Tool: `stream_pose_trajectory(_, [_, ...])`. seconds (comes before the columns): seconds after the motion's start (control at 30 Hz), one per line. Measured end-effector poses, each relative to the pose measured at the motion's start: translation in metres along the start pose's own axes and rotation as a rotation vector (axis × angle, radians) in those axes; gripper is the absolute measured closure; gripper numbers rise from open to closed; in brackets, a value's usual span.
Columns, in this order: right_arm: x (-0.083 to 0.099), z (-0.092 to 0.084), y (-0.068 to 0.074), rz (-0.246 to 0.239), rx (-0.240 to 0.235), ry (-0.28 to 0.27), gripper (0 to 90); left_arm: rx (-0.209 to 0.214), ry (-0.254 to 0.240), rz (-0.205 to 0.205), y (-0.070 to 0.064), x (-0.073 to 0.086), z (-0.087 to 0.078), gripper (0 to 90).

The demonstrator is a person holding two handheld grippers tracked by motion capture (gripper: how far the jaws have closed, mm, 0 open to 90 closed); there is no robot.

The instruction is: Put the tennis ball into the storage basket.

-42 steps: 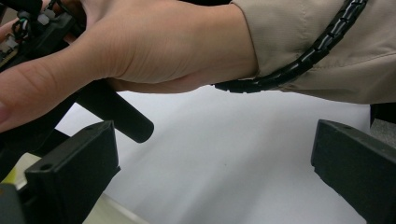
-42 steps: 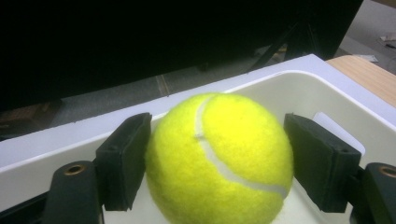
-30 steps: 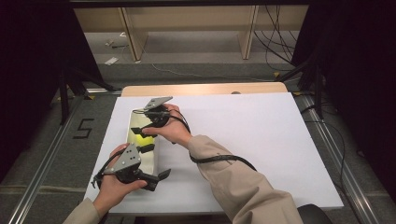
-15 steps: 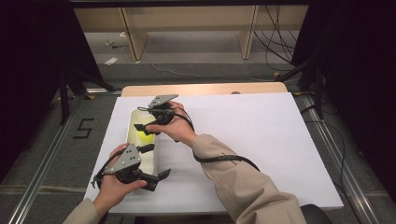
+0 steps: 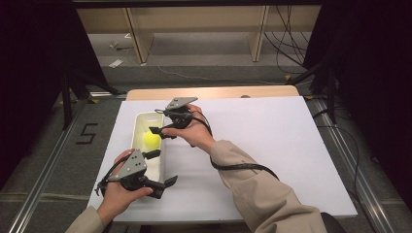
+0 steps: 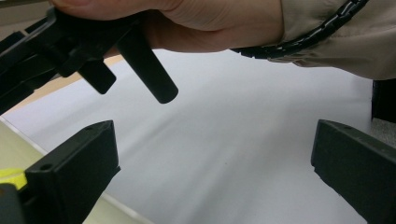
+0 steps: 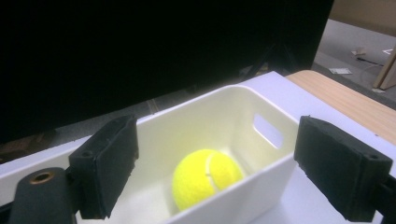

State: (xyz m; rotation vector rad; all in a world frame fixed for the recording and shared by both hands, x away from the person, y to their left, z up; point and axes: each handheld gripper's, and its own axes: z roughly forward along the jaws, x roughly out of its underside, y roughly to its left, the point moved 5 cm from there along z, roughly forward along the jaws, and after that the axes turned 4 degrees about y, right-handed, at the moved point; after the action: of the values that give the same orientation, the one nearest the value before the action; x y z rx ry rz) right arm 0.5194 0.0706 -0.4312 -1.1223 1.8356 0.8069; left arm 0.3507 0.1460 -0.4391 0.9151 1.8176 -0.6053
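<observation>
1. Tennis ball (image 7: 207, 177): lay loose inside the cream bin (image 7: 261, 179), free of either tool.
2. Right gripper (image 5: 162, 127): hovered over the bin's far end, jaws parted, grasping nothing.
3. Left gripper (image 5: 163, 168): jaws spread astride the bin's near wall, seemingly steadying it.

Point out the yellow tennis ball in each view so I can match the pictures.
High view: the tennis ball lies inside the white bin, left of centre, just beside the right tongs.
Left gripper view: a yellow sliver of it shows at the left edge, behind the nearer jaw.
Right gripper view: it sits low in the middle, between the open jaws.
Shared landmark: the white bin's cream wall.
</observation>
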Motion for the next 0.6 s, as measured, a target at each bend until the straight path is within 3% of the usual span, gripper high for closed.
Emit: stream_pose_trajectory(0.6, [0.012,-0.031,-0.015,0.024,0.046,-0.016,14.7,0.000,0.001,0.000,0.000,0.000,0.001,0.4])
